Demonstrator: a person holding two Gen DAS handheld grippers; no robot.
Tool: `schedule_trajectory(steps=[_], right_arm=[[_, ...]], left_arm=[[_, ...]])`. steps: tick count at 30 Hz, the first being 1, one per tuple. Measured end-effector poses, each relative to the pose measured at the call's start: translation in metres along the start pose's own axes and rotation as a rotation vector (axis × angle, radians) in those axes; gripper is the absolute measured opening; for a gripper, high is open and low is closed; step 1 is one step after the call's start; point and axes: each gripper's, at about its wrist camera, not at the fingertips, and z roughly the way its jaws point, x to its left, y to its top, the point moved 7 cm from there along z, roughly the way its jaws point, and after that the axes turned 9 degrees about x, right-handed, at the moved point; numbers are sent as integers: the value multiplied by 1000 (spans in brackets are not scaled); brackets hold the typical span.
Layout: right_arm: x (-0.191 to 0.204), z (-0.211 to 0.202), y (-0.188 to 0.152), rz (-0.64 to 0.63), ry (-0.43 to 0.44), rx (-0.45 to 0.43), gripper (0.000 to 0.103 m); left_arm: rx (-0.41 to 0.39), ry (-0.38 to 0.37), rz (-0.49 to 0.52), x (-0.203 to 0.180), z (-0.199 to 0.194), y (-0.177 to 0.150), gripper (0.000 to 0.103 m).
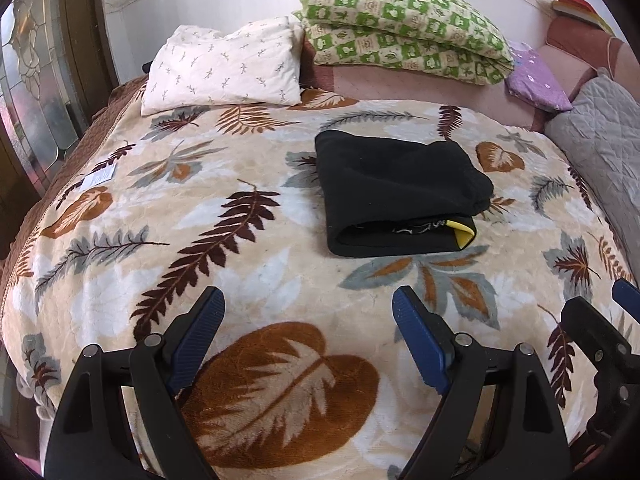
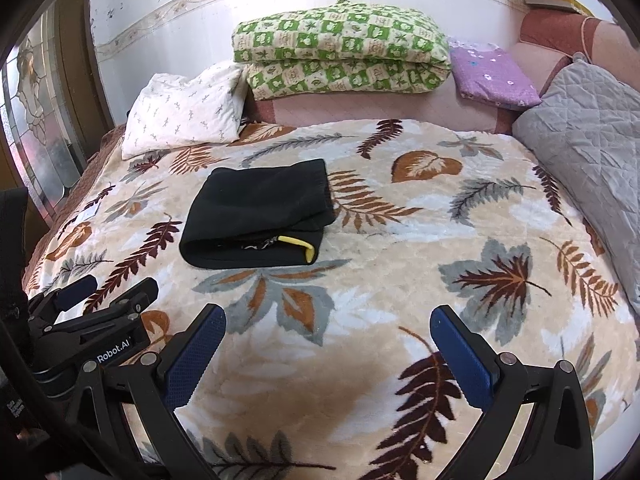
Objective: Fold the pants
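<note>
The black pants (image 1: 396,192) lie folded into a compact bundle on the leaf-patterned blanket (image 1: 256,280); a yellow lining shows at the near right corner. They also show in the right wrist view (image 2: 256,216). My left gripper (image 1: 308,300) is open and empty, held back from the pants over the blanket. My right gripper (image 2: 328,320) is open and empty, also short of the pants. The right gripper shows at the right edge of the left wrist view (image 1: 600,304), and the left gripper at the left of the right wrist view (image 2: 108,284).
A white pillow (image 1: 224,68), a folded green checked quilt (image 1: 400,32) and a purple folded cloth (image 1: 536,80) lie at the head of the bed. A grey quilted cover (image 2: 588,120) lies on the right. A glass door (image 1: 36,92) stands left.
</note>
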Motion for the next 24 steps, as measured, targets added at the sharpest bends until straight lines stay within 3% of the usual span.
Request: schedule_trajectory(steps=[13,24], right_arm=[[-20,-13,-7,38,-2,-16,103],[-22,-23,-4,36,-9,-43,103]], left_arm=[[-54,6,57,-24,-21,-6,87],[-48,4,43,-27,-28,-4,87]])
